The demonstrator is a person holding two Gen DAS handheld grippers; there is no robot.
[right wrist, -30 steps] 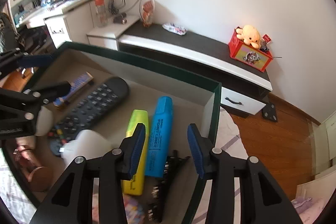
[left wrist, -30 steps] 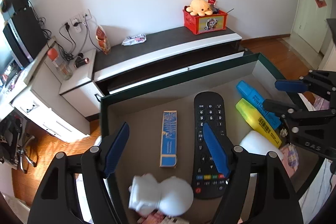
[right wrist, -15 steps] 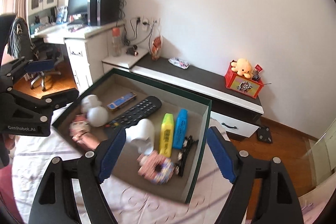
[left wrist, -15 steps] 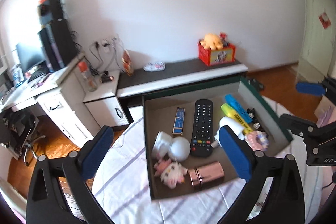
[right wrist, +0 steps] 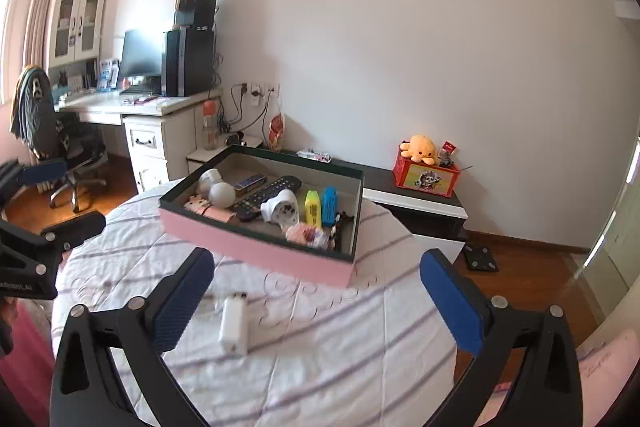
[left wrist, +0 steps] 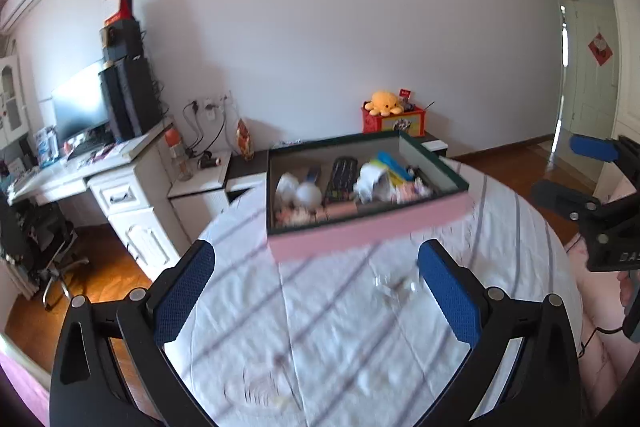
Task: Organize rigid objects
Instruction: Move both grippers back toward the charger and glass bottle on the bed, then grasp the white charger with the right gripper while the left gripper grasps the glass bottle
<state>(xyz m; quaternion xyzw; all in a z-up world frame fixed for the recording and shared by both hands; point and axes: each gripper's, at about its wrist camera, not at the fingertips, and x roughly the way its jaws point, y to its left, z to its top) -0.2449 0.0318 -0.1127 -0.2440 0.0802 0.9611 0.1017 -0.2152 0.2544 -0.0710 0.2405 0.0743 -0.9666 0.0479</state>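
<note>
Fingers of the right gripper (right wrist: 316, 301) are opening, empty; left gripper (left wrist: 316, 291) spread wide. White charger (right wrist: 234, 325) lies before the pink box (right wrist: 256, 251): straddle its narrow sides squarely.

We look from both wrists, set back, slanting down across the bed (left wrist: 360, 327) at one shared pink box (right wrist: 256, 251).

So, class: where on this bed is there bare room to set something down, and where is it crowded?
Free: the striped sheet between the pink box and the right gripper, right of the white charger. Crowded: inside the box, around the remote and highlighters.
</note>
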